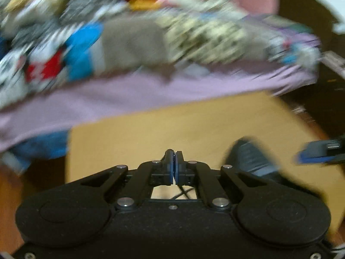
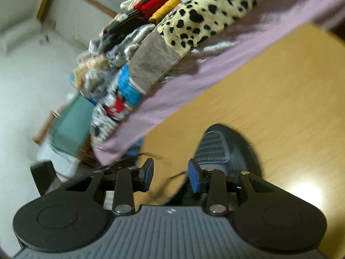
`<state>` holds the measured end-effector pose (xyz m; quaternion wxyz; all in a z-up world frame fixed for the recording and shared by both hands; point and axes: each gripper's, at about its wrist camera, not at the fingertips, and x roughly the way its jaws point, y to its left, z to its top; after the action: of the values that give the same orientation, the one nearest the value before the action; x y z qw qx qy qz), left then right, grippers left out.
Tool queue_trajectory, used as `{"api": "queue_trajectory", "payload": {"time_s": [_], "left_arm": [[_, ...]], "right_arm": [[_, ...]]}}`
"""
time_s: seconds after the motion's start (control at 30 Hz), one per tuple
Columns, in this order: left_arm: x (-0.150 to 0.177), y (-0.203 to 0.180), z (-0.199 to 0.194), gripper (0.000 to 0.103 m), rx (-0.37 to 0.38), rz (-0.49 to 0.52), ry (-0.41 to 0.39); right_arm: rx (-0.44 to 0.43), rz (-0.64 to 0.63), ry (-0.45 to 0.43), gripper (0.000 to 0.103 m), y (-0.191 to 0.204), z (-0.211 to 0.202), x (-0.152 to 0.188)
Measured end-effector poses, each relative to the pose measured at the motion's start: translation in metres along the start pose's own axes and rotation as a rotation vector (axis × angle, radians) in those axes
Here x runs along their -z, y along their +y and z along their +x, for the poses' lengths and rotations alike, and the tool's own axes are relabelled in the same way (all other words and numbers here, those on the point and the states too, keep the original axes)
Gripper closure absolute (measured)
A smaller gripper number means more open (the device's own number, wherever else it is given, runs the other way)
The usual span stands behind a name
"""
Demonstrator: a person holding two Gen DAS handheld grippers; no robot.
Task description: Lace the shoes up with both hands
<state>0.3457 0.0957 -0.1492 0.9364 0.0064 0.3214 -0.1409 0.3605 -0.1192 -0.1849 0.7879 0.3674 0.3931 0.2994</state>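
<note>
A dark grey shoe [image 2: 226, 146] rests on the tan wooden table [image 2: 280, 108], toe pointing away. My right gripper [image 2: 171, 176] is open just over its near end, the right blue pad beside the shoe's upper. A loose black lace [image 2: 170, 182] strand lies blurred between the jaws, untouched by the pads. In the blurred left wrist view my left gripper [image 1: 174, 164] is shut, blue pads together, and a thin black lace [image 1: 183, 192] runs down from beneath them. The shoe [image 1: 250, 159] lies to its right, and the right gripper's fingers [image 1: 317, 151] show at the far right edge.
Behind the table stands a bed with a pink sheet [image 2: 183, 86] and a heap of folded clothes and blankets [image 2: 204, 15]. A dark object [image 2: 41, 177] sits at the table's left end. Wooden floor [image 1: 10, 205] shows lower left.
</note>
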Motion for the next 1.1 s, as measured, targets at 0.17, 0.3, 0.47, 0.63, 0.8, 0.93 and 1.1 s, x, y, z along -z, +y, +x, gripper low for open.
{"api": "queue_trajectory", "payload": {"time_s": [0.17,0.3,0.47,0.63,0.8,0.93,1.1], "left_arm": [[-0.009,-0.041,-0.013,0.103,0.185,0.114,-0.065],[-0.008,-0.069,-0.018,0.103,0.302,0.188,-0.086],[-0.004,-0.087,-0.025,0.103,0.414,0.281,-0.089],[0.001,-0.091,-0.025,0.103,0.439,0.332,-0.075],[0.004,-0.087,-0.025,0.103,0.442,0.346,-0.059],[0.006,-0.085,-0.024,0.103,0.430,0.349,-0.046],[0.008,-0.081,-0.022,0.103,0.412,0.349,-0.026]], "right_arm": [[-0.219,0.324,-0.013,0.047,-0.030,0.003,0.004],[-0.318,0.497,-0.053,0.047,-0.046,0.004,0.010],[-0.359,0.652,-0.116,0.048,-0.066,0.002,0.016],[-0.365,0.738,-0.182,0.060,-0.082,-0.003,0.020],[-0.334,0.712,-0.200,0.070,-0.083,-0.004,0.018],[-0.306,0.667,-0.206,0.079,-0.081,-0.004,0.016],[-0.283,0.638,-0.215,0.083,-0.081,-0.008,0.016]]}}
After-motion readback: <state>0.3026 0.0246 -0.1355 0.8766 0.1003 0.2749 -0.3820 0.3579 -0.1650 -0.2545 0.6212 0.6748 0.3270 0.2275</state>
